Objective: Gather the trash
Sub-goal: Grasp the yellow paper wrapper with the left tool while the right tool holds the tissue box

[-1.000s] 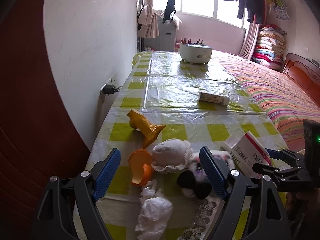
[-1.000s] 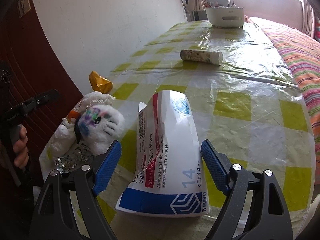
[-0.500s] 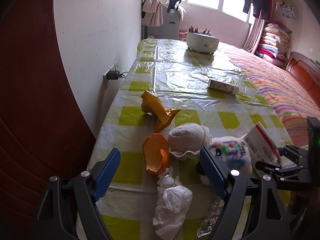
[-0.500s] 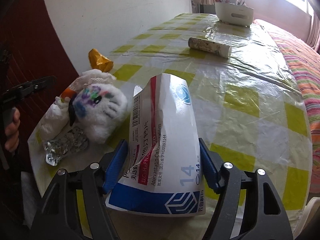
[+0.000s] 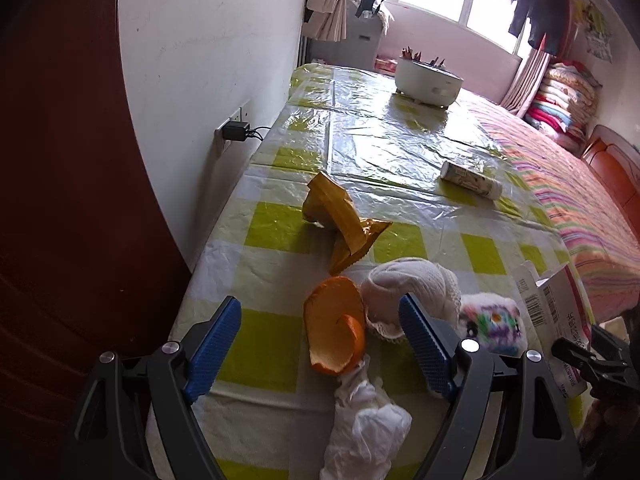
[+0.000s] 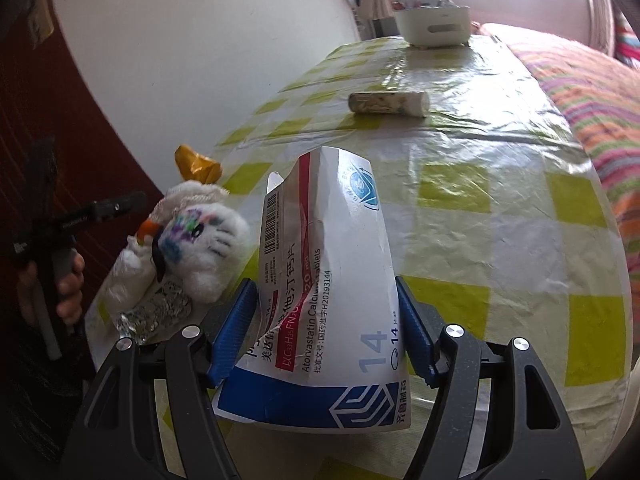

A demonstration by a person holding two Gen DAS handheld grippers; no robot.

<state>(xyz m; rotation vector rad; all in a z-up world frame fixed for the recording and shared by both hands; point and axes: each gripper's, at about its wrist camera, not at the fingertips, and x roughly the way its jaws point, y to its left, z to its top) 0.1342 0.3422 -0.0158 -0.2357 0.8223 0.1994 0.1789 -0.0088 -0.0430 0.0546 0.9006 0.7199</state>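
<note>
The right hand-held gripper (image 6: 325,328) grasps a crumpled white medicine box (image 6: 320,280), both blue pads pressed against its sides near the front edge of the surface (image 6: 480,152). The jaws closed onto it within the last second and have settled. The left hand-held gripper (image 5: 320,344) hangs released, jaws wide, over the other trash. An orange peel (image 5: 334,326) lies between its fingers, a wad of white tissue (image 5: 366,428) just below the peel, and a white knitted cap (image 5: 408,288) touches the peel's right side. A white plush toy (image 6: 204,240) sits beside the box, crowding its left edge, with a crushed foil piece (image 6: 154,312) in front of it. A yellow wrapper (image 5: 344,224) lies farther back, and a small tube (image 5: 472,180) and a white pot (image 5: 428,82) stand well apart beyond.
</note>
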